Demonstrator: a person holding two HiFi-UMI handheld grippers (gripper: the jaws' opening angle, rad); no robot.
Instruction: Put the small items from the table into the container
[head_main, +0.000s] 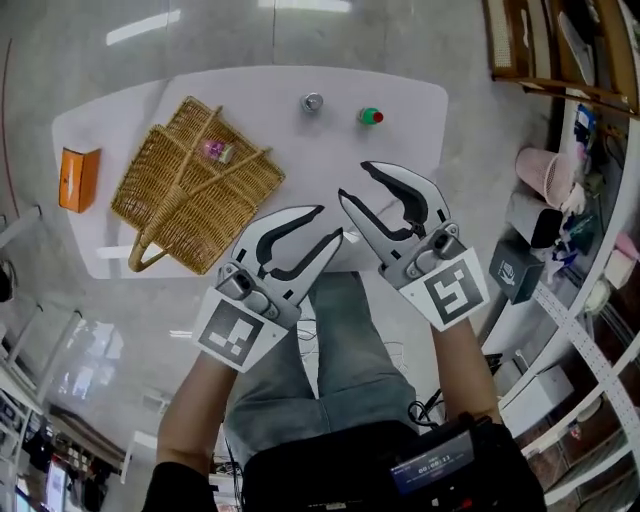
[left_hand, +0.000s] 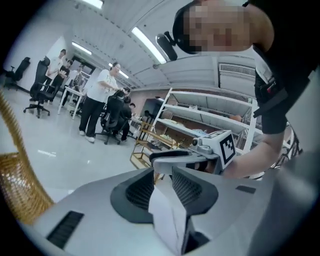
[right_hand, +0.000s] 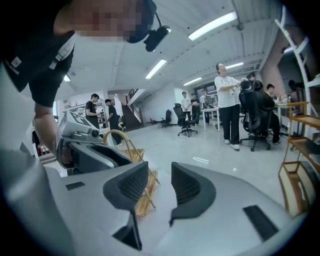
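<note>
Left gripper (head_main: 328, 222): fingers (left_hand: 137, 189) apart, nothing between | right gripper (head_main: 354, 180): fingers (right_hand: 189, 187) apart, nothing between

Legible text: none. Square black-and-white code marker (head_main: 238, 333) on left gripper (head_main: 330, 222) cube; second marker (head_main: 455, 290) on right gripper (head_main: 352, 180) cube. Near screen (head_main: 432, 462): pale digits, too small to read.

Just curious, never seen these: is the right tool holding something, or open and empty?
Open and empty. In its own view the right tool has jaws apart; only the wicker basket shows beyond the gap.
</note>
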